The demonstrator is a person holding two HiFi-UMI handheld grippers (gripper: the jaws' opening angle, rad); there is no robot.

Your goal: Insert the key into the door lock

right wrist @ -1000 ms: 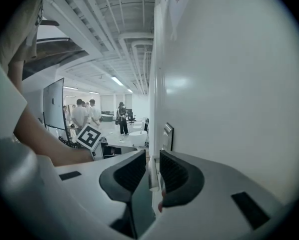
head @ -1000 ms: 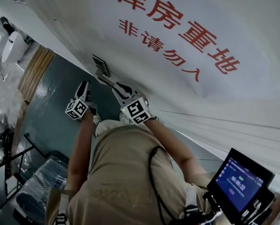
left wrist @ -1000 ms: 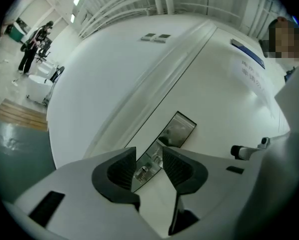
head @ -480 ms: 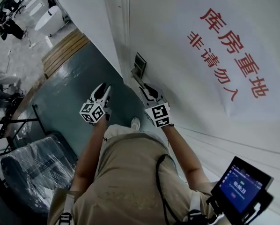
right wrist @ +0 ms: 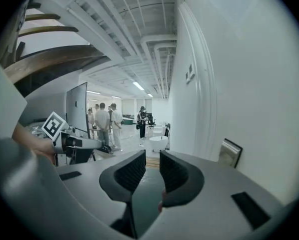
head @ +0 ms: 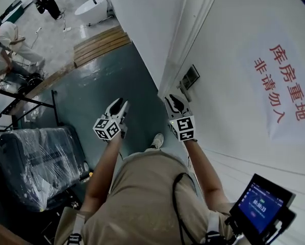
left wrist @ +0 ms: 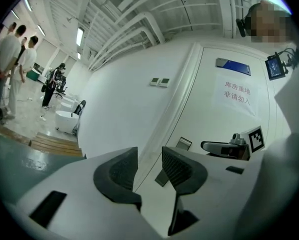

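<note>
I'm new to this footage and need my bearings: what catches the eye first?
The red lettering on the white door, at the head view's right, stands out first. Left of it the right gripper points toward the metal lock plate, not touching it, and the left gripper hangs over the dark floor.

Door lock (head: 189, 77) beyond right gripper (head: 174, 99)

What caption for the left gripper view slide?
Left gripper, jaws apart and empty, faces the white door and its metal lock plate; right gripper hovers beside the door.
</note>
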